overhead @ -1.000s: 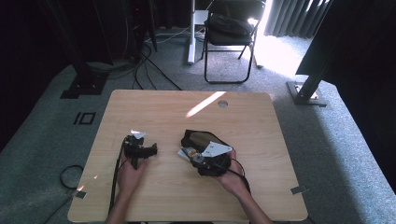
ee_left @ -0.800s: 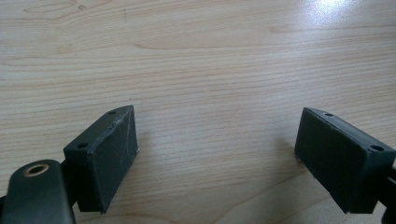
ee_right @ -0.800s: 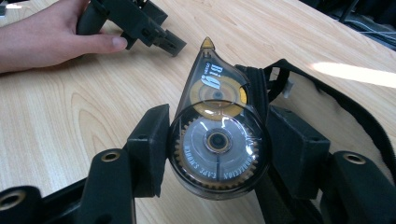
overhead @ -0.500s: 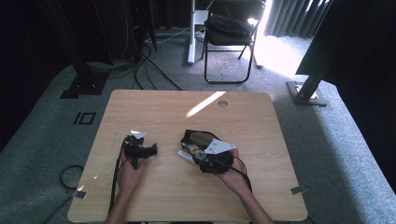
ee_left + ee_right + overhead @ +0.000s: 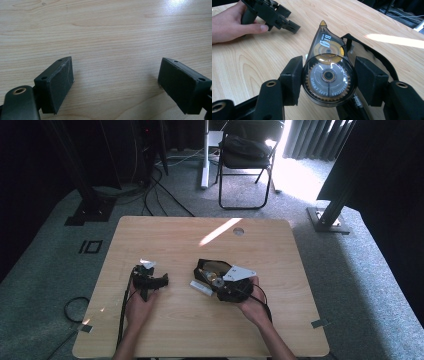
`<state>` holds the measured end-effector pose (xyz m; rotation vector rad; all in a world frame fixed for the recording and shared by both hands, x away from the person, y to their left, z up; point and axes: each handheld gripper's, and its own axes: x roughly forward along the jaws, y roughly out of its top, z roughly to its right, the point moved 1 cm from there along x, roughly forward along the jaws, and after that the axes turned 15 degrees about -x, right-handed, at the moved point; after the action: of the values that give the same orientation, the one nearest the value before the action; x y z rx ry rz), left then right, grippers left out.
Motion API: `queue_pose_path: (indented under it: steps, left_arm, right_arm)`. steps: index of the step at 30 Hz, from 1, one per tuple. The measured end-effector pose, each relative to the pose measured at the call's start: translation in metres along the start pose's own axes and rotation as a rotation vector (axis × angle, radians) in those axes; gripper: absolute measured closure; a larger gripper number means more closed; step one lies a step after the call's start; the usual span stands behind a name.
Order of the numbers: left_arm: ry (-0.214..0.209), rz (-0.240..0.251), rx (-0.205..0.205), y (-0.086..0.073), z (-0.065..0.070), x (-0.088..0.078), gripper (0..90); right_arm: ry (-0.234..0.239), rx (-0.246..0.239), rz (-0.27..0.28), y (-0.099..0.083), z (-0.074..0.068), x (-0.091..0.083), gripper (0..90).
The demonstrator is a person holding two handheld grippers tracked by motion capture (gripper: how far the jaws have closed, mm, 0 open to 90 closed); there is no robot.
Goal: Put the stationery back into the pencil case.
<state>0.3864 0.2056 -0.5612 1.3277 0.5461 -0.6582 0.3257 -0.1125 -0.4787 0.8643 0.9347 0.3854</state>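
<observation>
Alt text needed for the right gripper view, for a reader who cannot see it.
A clear correction tape dispenser with yellow and white reels sits clamped between the right gripper's two black jaws, tip pointing away over the wooden table. Beyond, a hand holds the left gripper; a black pouch lies behind the dispenser.

The right gripper (image 5: pixel 216 281) with the correction tape dispenser (image 5: pixel 328 72) between its fingers sits slightly nearer the person's edge of the counter (image 5: pixel 200 230).

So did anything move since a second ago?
Hardly anything. The right gripper still holds the correction tape dispenser between its jaws above the black pouch. The left gripper still rests open on the table, and the small white piece lies where it was.
</observation>
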Motion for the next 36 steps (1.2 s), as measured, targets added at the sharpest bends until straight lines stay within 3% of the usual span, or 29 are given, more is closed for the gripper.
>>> queue_pose_path:
  steps: [36]
  left_arm:
    - [0.0,0.0,0.0,0.0,0.0,0.0,13.4]
  right_arm:
    - [-0.017,0.026,-0.034,-0.009,0.024,0.001,41.6]
